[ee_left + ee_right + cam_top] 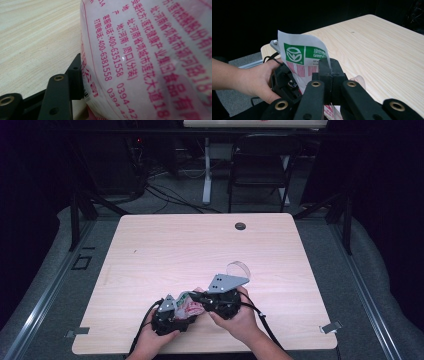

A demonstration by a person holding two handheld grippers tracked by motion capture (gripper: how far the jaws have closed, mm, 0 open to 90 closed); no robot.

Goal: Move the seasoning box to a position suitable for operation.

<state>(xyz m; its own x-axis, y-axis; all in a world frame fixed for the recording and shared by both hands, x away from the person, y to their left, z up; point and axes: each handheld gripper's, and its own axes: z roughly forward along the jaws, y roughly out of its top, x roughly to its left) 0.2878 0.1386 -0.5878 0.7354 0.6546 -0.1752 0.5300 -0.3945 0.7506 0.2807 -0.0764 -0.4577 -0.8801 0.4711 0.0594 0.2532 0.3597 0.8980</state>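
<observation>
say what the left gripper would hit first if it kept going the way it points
The left gripper would probably meet the white food packet printed in red, which sits right against its jaws; depth beyond is unclear.

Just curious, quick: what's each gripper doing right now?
Left gripper: around the printed bag; a firm grip cannot be told.
Right gripper: shut on the bag's edge.

White packet (150, 57) with red print against black tool jaw, pale wooden table (35, 37) behind.
</observation>
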